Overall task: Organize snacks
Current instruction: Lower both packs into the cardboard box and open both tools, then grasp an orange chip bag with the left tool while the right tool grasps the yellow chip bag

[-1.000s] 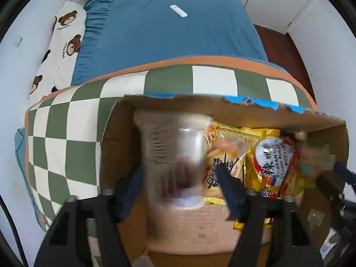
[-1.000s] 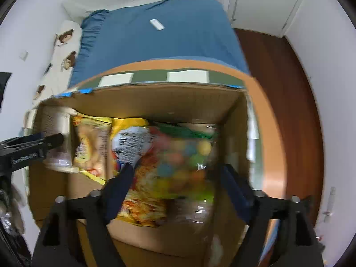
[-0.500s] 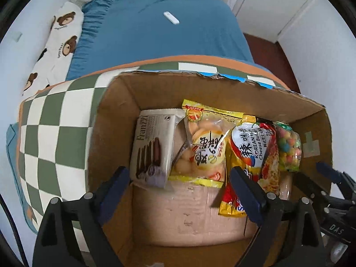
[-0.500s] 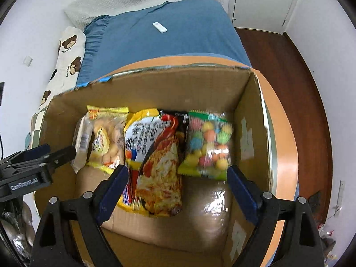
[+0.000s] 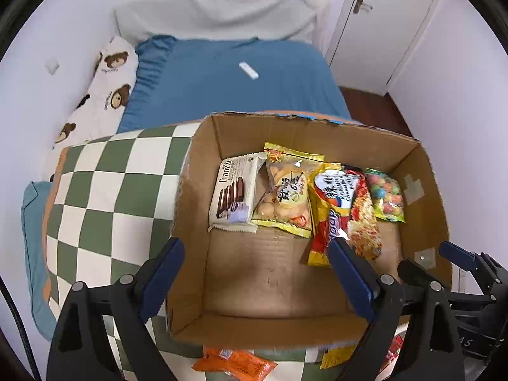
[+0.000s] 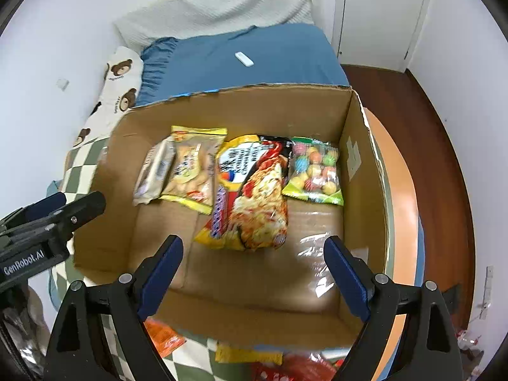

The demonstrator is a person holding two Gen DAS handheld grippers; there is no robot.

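Left wrist view: left gripper [image 5: 254, 273] spread wide, empty, above the cardboard box [image 5: 203, 165]. Right gripper [image 6: 254, 270] likewise wide and empty. Four packets, including the Franzzi biscuit pack [image 5: 235, 193], line the far wall. Next step, judged: retrieve the orange packet [image 5: 235, 363] outside the near wall.

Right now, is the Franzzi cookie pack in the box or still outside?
In the box. The Franzzi cookie pack lies flat on the cardboard box floor, leftmost of four packets, beside the yellow biscuit bag.
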